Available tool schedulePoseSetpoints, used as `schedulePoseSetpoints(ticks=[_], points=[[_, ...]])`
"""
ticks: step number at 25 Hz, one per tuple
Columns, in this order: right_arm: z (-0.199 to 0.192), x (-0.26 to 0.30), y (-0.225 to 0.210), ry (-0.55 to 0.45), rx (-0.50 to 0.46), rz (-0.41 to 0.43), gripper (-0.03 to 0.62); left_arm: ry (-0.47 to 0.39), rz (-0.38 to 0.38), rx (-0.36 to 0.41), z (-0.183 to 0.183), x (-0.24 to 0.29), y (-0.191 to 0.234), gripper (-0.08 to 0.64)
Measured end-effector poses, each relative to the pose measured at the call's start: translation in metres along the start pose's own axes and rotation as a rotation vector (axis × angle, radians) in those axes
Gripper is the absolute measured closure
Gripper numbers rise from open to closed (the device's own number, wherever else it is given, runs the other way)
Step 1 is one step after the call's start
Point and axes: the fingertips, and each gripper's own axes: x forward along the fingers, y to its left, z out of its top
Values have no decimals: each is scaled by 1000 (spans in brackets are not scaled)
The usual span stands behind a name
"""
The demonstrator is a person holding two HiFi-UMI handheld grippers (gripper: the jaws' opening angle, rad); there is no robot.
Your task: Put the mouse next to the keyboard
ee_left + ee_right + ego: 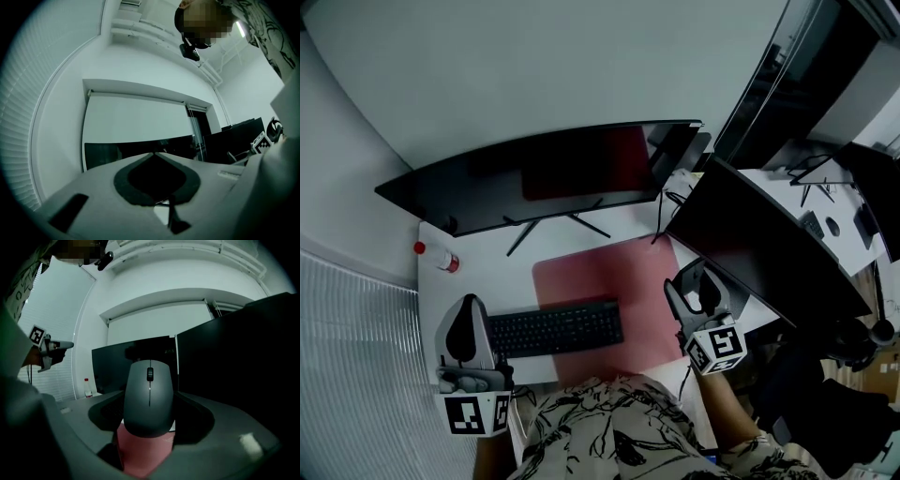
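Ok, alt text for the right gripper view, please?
The right gripper holds a grey mouse between its jaws, above a pink desk mat. Behind are a dark monitor and, at left, a small red-capped bottle.

The right hand-held gripper (150, 422) has its jaws closed on a grey mouse (149, 394), scroll wheel up and facing the camera, held above a pink mat (143, 452). Behind stand a dark monitor (117, 365) and a second black screen (234, 348). Far left on the surface stands what looks like a red-capped bottle (86, 388). The left hand-held gripper (47, 351) hangs at the left edge.
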Motion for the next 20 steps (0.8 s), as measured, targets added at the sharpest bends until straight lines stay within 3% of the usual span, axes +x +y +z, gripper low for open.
schedulePoseSetpoints(ticks=[12, 20], points=[[-125, 31, 31, 274, -52, 18, 293, 69, 18, -16, -26, -4, 15, 561], [-192, 42, 33, 417, 33, -2, 293, 97, 16, -24, -37, -4, 15, 561]])
